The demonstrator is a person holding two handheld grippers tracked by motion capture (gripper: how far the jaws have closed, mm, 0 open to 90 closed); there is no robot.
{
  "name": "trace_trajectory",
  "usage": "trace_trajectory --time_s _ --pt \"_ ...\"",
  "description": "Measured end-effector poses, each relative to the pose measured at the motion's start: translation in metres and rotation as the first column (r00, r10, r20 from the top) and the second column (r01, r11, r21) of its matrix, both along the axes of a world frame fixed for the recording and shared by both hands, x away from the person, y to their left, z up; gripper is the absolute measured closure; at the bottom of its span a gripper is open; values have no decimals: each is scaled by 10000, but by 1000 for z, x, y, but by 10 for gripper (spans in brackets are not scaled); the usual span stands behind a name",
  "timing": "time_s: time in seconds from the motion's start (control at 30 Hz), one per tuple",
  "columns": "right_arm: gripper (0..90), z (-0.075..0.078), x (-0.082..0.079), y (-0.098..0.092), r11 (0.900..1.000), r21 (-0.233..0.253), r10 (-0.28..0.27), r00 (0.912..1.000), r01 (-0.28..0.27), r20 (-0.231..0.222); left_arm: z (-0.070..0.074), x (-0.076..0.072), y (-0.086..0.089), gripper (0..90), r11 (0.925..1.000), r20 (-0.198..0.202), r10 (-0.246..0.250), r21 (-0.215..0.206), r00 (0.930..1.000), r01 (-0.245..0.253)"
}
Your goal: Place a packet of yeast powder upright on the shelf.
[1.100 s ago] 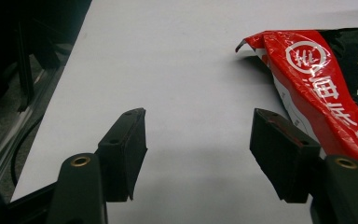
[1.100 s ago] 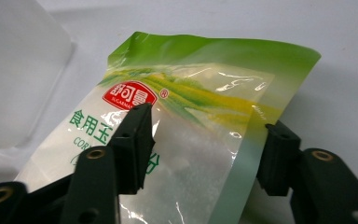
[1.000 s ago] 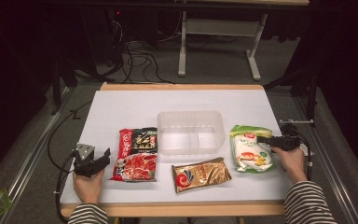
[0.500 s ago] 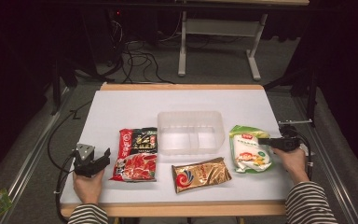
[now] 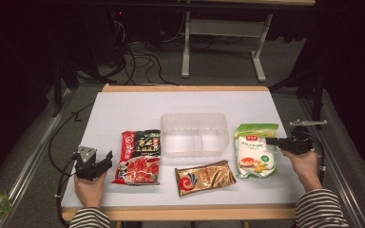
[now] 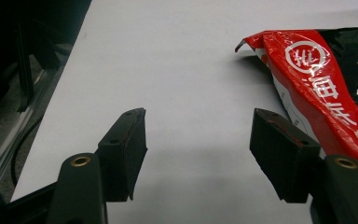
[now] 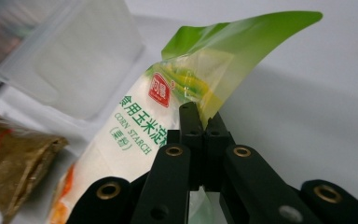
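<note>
At the near left of the desk (image 5: 123, 102), the left gripper (image 5: 105, 158) rests with its jaws wide apart and holding nothing; bare desk lies between them, and the red and black snack packet (image 5: 139, 156) sits just beside its right jaw. Right of that packet stands the clear plastic container (image 5: 195, 134), with a brown foil pouch (image 5: 205, 176) nearer the person. Farther right lies the corn starch bag (image 5: 255, 149). The right gripper (image 5: 269, 140) has its jaws pressed together on the bag's right edge, near the green top, pinching the film.
</note>
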State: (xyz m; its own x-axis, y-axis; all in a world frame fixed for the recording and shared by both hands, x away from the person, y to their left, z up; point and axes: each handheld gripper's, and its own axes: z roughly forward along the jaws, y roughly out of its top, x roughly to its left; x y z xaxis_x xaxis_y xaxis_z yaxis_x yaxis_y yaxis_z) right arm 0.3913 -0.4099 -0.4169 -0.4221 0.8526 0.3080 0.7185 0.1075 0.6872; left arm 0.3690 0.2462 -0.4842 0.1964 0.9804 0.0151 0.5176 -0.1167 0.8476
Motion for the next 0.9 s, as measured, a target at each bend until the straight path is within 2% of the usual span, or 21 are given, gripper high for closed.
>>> trace_trajectory --time_s 0.1,0.3,0.47,0.5,0.6,0.77,0.9 --pt "900 14 -6 4 9997 -69 239 9992 -237 334 0 0 0 366 10000 7 12 1 10000 -12" --pt "900 31 -11 15 9985 -177 536 9963 -525 676 0 0 0 367 10000 6 -9 13 10000 9" --pt "900 37 -14 21 9978 -30 662 9936 -662 919 0 0 0 366 10000 11 -19 -20 10000 19" --pt "900 43 -17 25 9965 -106 836 9902 -829 1115 0 0 0 367 10000 13 -18 -20 10000 18" --pt "900 47 -20 27 9961 -140 878 9885 -867 1233 0 0 0 366 10000 10 -21 -23 10000 21" --pt "900 62 -28 34 9944 -254 1056 9805 -1028 1656 0 0 1 366 10000 21 -12 -17 10000 12" --pt "900 66 -31 37 9938 -331 1103 9773 -1060 1809 0 0 1 366 10000 28 -11 -19 10000 11"
